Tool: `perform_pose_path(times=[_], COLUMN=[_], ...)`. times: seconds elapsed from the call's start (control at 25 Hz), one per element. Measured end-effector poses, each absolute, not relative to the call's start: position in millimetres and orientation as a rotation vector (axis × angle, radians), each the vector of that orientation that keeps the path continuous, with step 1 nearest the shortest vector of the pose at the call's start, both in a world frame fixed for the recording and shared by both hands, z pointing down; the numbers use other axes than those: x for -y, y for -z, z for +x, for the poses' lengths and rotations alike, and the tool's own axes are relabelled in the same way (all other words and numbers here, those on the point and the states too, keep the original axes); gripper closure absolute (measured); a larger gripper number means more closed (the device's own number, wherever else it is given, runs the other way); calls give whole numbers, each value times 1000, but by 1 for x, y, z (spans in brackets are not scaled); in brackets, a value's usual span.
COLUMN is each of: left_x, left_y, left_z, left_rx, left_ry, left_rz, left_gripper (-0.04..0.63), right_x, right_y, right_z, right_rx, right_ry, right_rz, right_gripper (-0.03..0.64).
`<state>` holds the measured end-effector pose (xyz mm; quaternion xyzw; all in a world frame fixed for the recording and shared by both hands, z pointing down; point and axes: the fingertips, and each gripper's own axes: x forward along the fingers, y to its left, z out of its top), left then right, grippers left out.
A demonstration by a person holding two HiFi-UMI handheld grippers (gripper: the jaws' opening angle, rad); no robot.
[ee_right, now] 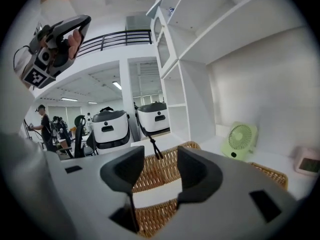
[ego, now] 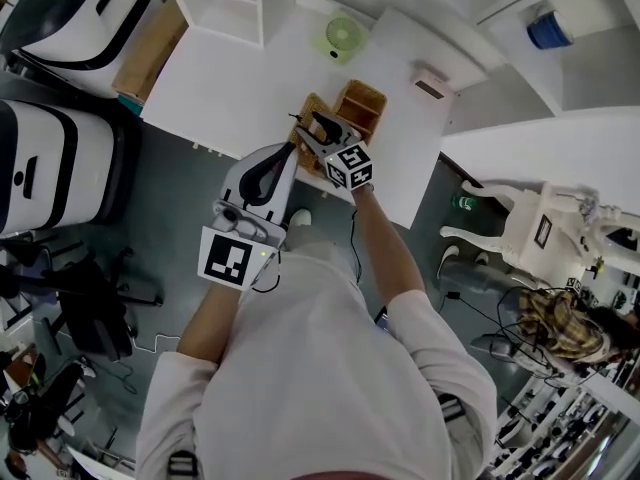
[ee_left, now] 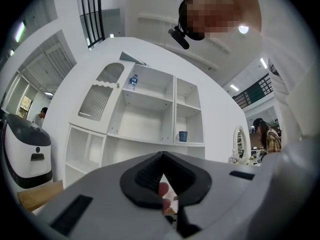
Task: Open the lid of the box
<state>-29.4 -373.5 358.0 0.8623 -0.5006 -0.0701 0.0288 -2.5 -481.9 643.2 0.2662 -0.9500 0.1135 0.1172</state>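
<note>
I see R gripper (ee_right: 160,165) released, 2 jaws apart before wicker lid (ee_right: 159,178), prob. not touching; L gripper (ee_left: 162,157) clenched, empty.

**A:** Your head camera is looking steeply down on the table (ego: 230,88) from well above.

**B:** And the gripper cameras?

**A:** Your left one is facing level toward the shelf (ee_left: 150,119). Your right one is looking close over the lid (ee_right: 156,170), sharing the fan (ee_right: 241,139) with the head view.

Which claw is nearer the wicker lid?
Right. The right claw is low at the lid, open, with the wicker straight ahead of its jaws. The left claw is held higher and further back, shut, aimed at the shelves.
</note>
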Motion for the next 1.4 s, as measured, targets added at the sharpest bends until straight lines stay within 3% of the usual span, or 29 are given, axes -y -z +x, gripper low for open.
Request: perform_pose_path(times=[0.44,0.52,0.6,0.68,1.08,1.4], left_x=[361,355,350,344,283,169], left_y=[-339,-337,-337,-339,-341,-346], left_z=[-34,-37,-40,-41,-45,-48], left_rx=[1480,1466,1444,1411,1414,1474], left_ry=[284,288,291,288,272,254], left_rz=[2740,2752,2759,2763,2778,2765], left_gripper=[599,599,600,599,600,600], right_x=[459,447,433,417,309,179], right_y=[-555,-533,-512,-492,-438,-406], right_z=[49,59,69,78,99,110], right_rx=[2802,2777,2759,2745,2604,2566], right_ry=[-185,-113,-49,-4,51,39], right_rz=[1032,1116,1208,1297,1603,1765], right_gripper=[365,395,560,618,618,618])
